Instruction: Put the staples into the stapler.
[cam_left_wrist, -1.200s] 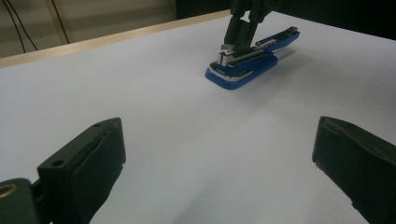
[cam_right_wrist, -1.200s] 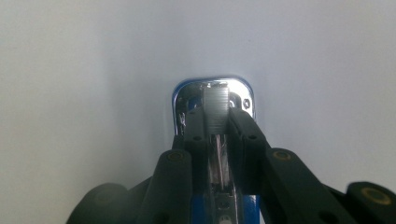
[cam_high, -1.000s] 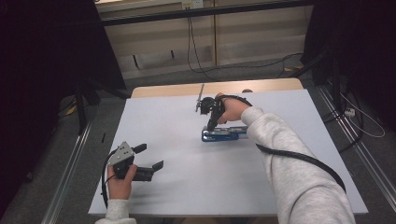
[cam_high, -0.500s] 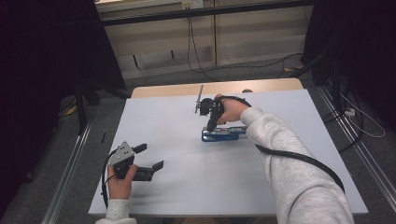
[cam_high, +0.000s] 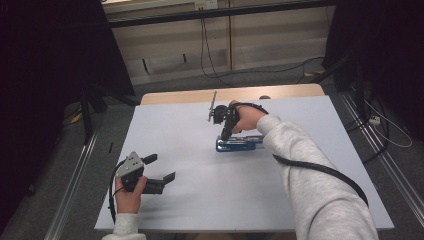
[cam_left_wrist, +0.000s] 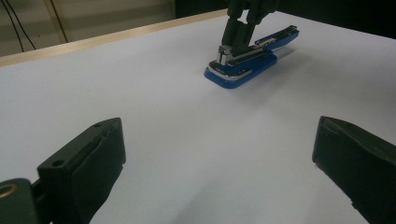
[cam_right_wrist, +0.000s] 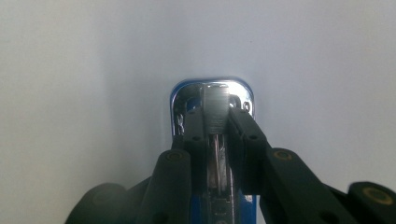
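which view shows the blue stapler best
The left gripper view: the whole stapler lies side-on, right gripper clamped near its front. High view shows it small, part-hidden by the sleeve. Right gripper view shows just its chrome front end.

Stapler (cam_high: 239, 143) lies on the desk (cam_high: 200, 200), mid-right — right tool (cam_high: 224, 134) on its left end from above. Left tool (cam_high: 162, 170) at near-left corner, well apart from stapler.
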